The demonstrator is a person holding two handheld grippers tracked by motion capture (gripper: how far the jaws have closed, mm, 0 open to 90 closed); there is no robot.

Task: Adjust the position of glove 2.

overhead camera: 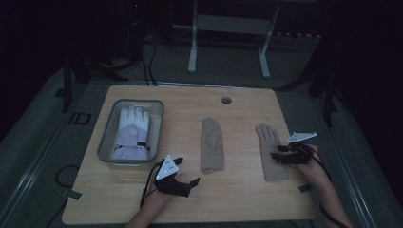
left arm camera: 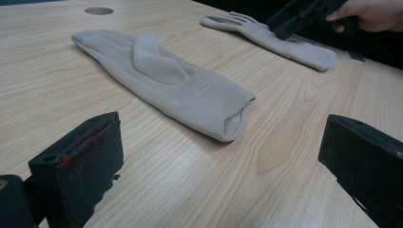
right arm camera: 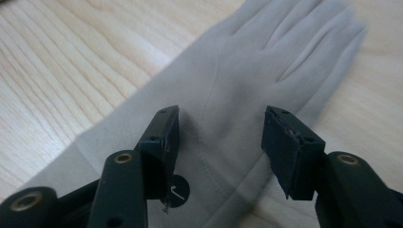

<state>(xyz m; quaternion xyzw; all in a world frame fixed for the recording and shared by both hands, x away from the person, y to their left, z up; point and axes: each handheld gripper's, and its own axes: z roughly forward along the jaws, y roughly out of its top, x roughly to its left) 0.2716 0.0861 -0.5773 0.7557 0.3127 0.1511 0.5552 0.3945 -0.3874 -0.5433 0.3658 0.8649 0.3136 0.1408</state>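
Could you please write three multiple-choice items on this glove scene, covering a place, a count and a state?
1. Where is the white glove? A in the grey bin; B on bare wood; C in a gripper.
2. How many beige gloves lie on the table? A one; B two; C three.
3. How do the right gripper's jaws stand? A clamped on cloth; B apart over a beige glove; C around a cup.

A: the bin's walls surround it. B: two lie flat. C is wrong; B: a gap shows between the jaws.
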